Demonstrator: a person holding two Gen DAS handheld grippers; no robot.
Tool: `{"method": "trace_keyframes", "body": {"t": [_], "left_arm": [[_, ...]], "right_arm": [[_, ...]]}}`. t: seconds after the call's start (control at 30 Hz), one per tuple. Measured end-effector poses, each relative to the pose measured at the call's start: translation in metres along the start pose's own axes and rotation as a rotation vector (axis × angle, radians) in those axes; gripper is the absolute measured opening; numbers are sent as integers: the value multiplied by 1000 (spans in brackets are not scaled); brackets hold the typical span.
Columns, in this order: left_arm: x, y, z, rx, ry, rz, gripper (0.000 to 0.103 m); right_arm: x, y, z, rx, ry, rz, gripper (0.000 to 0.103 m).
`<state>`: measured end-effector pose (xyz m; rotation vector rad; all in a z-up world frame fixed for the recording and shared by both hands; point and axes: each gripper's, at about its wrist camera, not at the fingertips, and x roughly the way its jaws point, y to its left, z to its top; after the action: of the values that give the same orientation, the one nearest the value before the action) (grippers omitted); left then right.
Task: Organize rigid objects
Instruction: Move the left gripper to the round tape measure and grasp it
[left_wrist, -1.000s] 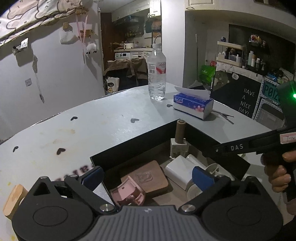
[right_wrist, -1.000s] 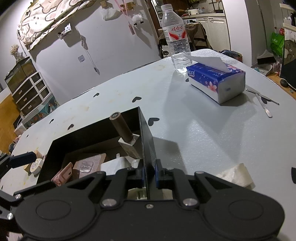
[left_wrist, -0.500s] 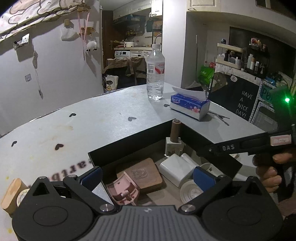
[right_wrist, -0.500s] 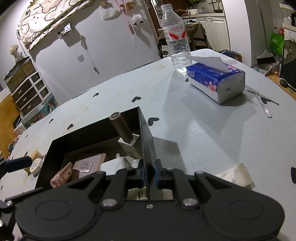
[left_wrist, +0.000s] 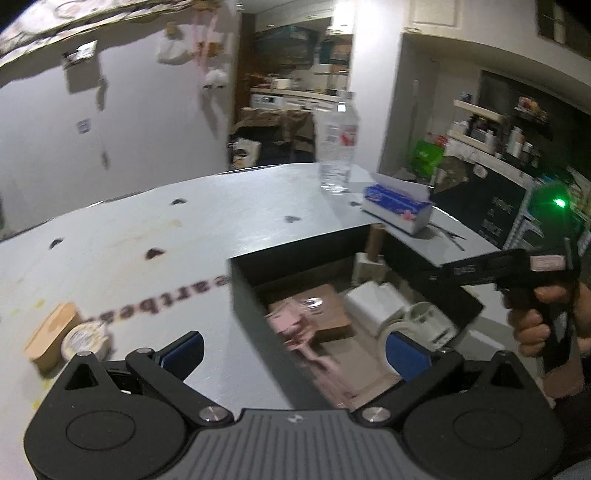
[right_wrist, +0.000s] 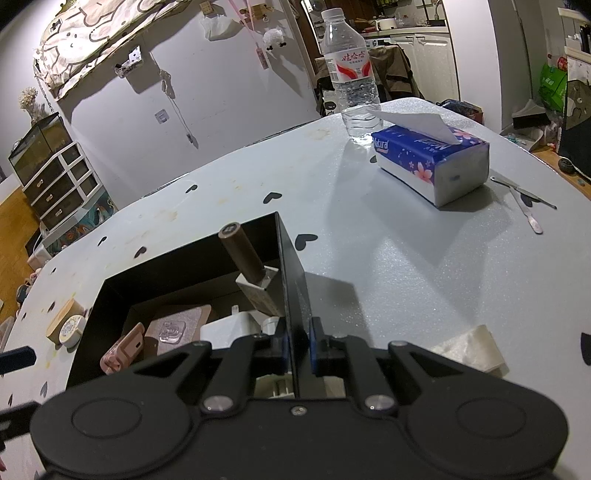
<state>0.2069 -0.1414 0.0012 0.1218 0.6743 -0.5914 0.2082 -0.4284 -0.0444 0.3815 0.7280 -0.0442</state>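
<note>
box of black card sits on the grey tabletop, its right wall pinched by the right gripper. left gripper hangs spread and empty above the box's near-left wall (view blurred). a round tin lies outside, left.

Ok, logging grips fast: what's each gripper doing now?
Left gripper: open, holding nothing.
Right gripper: shut on the black box's wall.
</note>
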Motion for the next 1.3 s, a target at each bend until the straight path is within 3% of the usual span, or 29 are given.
{"method": "trace_keyframes", "body": {"t": [0.33,0.63,0.97,1.07,1.23,1.3], "left_arm": [[-1,61,-14,-176,-14,203,103],[26,106,-28,-351,23,358,103],[57,126,-31,-384,2,398,103],[66,128,-26,-369,-14,426,97],[74,128,-23,-323,-50,518,75],[74,131,-22,-329,-61,526,71]], "right_arm": [[0,0,0,0,0,0,11],[0,1,0,0,0,0,11],[0,-1,0,-1,1,-1,11],[-1,-1,0,-1,1,-1,11],[-1,-1,0,-2,1,-1,11],[0,-2,-1,-2,1,-1,11]]}}
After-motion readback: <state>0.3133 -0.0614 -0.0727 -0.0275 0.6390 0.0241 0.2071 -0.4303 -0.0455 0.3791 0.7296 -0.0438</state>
